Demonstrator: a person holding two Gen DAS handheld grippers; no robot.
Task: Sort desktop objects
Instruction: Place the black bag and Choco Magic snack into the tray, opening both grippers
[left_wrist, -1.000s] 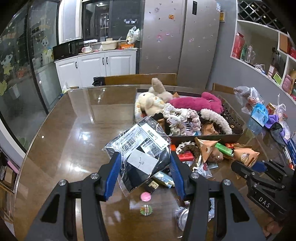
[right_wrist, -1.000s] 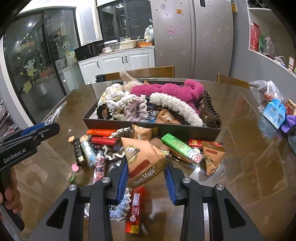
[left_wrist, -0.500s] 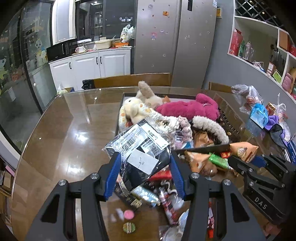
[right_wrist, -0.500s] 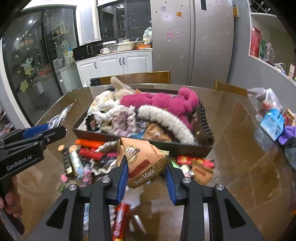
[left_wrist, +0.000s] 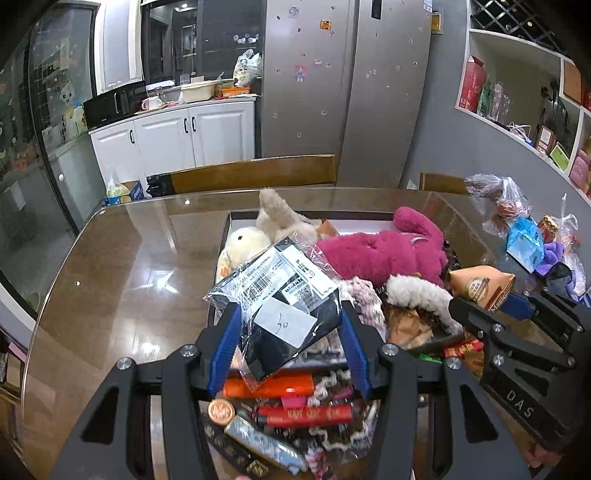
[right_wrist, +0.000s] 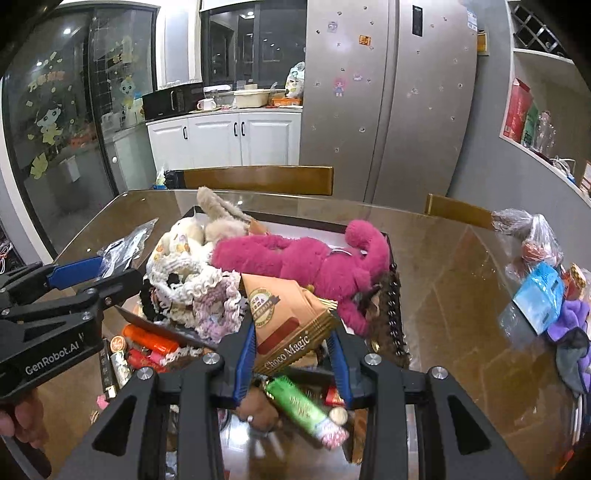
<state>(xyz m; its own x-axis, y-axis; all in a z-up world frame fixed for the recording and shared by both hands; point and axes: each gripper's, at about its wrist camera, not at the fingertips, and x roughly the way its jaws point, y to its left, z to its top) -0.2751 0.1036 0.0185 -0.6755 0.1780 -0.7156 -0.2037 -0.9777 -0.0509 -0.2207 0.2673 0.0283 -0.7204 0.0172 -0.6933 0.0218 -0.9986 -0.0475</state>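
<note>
Left gripper (left_wrist: 288, 332) clamps a clear plastic bag (left_wrist: 280, 306) holding something black, with a barcode label and a handwritten slip. Right gripper (right_wrist: 291, 341) pinches a tan triangular snack pouch (right_wrist: 284, 314) printed "Choco Magic". Since a second ago both have carried their loads from over the loose snacks at the glass table's near edge to above the dark tray (right_wrist: 395, 302) of plush toys mid-table, so drops look close. The left gripper's body reads "GenRobot.AI".

Beyond the tongs, a steel fridge (left_wrist: 347, 85) stands tall behind a wooden chair (left_wrist: 255, 173); white cabinets (left_wrist: 177, 136) sit far left, wall shelves (left_wrist: 535, 99) far right.
</note>
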